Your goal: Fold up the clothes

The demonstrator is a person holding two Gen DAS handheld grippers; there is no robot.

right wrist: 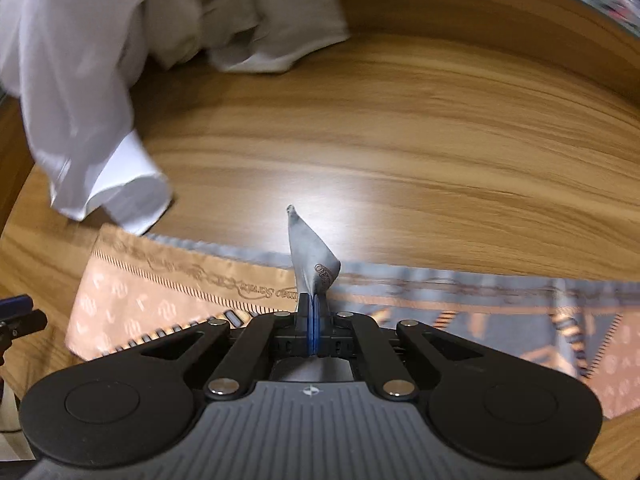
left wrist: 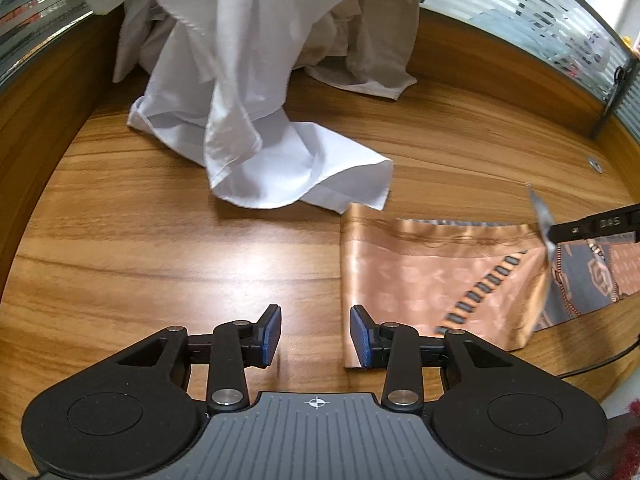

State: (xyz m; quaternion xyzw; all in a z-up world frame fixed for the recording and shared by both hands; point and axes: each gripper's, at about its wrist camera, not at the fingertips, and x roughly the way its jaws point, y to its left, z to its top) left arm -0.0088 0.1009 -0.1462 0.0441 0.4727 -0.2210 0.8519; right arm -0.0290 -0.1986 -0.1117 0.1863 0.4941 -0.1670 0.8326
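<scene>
Right gripper: the two blue-padded fingers are pressed together and pinch a raised fold of the patterned satin scarf, a thin cloth in peach-orange and grey-blue with dashed stripe borders and a line of script lettering. The pinched part stands up from between the pads as a grey pointed peak. In the left wrist view the same gripper enters from the right edge as a black arm, with the grey peak of cloth rising above its tip.

Left gripper: its jaws are spread partway, with nothing between the pads. The left finger stands over bare wood; the right finger stands over the near left corner of the scarf. Contact between that pad and the cloth cannot be told.

The scarf lies spread flat on the brown wood-grain tabletop, running from the left gripper rightward past the right gripper, its long edge roughly across both views.

Beyond the scarf, a white woven shirt-like garment lies crumpled, one hemmed end draped forward so that it reaches the scarf's far left corner. Behind it sits a heap of cream-beige cloth against the raised wooden back edge of the table. Striped frosted glass panels stand behind that edge.
</scene>
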